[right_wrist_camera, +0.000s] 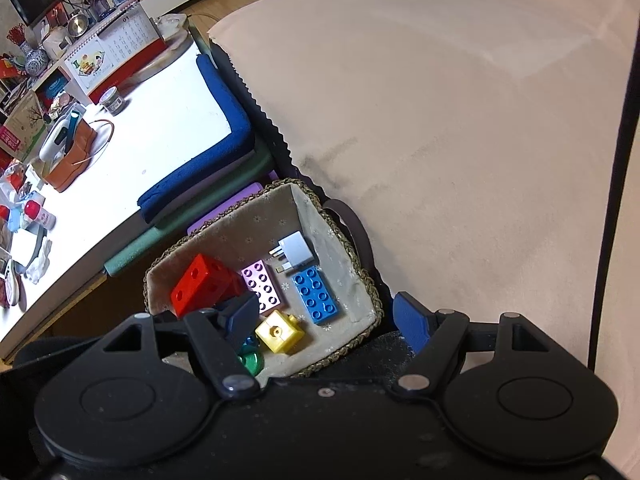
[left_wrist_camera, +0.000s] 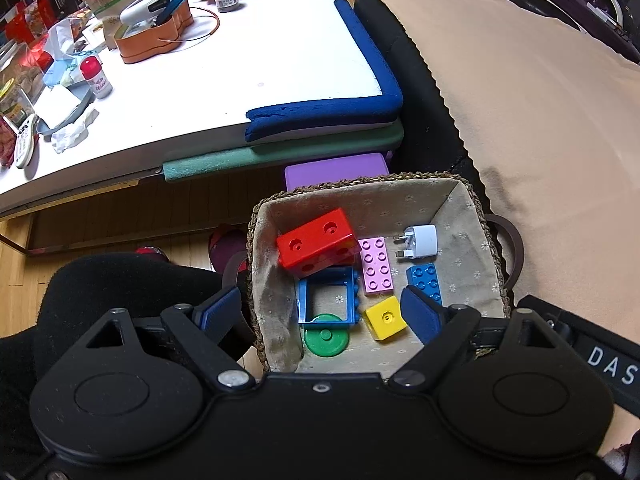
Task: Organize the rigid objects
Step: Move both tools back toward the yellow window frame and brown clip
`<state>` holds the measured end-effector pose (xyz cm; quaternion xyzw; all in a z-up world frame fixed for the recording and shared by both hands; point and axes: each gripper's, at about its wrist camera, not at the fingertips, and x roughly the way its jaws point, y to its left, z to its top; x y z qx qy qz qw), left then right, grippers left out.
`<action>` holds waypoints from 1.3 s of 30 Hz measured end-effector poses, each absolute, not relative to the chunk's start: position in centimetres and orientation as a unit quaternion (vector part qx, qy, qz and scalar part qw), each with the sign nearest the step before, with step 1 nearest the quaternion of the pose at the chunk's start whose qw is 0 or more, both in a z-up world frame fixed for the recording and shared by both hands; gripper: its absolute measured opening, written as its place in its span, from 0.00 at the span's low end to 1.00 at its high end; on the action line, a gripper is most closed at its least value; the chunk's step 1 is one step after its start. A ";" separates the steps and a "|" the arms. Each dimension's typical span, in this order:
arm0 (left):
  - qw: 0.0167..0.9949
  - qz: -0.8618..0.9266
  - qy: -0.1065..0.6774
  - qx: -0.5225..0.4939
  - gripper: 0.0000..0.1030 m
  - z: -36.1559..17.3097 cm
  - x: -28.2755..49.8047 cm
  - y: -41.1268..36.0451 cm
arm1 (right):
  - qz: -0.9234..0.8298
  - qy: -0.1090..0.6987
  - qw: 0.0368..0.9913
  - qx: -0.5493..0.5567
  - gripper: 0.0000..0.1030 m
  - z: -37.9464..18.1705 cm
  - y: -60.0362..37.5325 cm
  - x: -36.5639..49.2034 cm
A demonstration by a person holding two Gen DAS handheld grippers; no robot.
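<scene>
A woven basket (left_wrist_camera: 360, 181) with a flowered cloth lining holds a red block (left_wrist_camera: 316, 244), a pink plate (left_wrist_camera: 376, 265), a blue plate (left_wrist_camera: 426, 280), a yellow cube (left_wrist_camera: 386, 318), a blue window frame (left_wrist_camera: 306, 300), a green disc (left_wrist_camera: 326, 342) and a white plug adapter (left_wrist_camera: 424, 240). My left gripper (left_wrist_camera: 320, 312) hangs open over the basket's near left corner, one finger outside the rim, one inside. My right gripper (right_wrist_camera: 326, 320) is open over the basket (right_wrist_camera: 348, 248), left finger above the frame, right finger beyond the right rim. Nothing is held.
A white table (left_wrist_camera: 240, 80) with blue foam edging (left_wrist_camera: 372, 60) carries an orange box (left_wrist_camera: 154, 38), a bottle and papers. A peach cloth (left_wrist_camera: 540, 120) covers the surface on the right. A purple stool (left_wrist_camera: 336, 170) stands behind the basket. Black fabric (left_wrist_camera: 120, 280) lies at the left.
</scene>
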<state>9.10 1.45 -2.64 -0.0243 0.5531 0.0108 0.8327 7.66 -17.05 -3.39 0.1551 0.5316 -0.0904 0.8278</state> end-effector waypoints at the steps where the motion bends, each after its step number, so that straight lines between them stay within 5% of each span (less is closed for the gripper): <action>1: 0.833 0.012 0.553 -0.023 0.81 -2.6 9.1 1.4 | -0.091 0.532 0.828 0.154 0.72 -3.4 -17.0 7.6; 39: 0.838 -0.068 0.541 0.005 0.86 -2.2 8.0 -0.9 | -0.151 0.525 0.829 0.121 0.78 -3.8 -21.1 3.6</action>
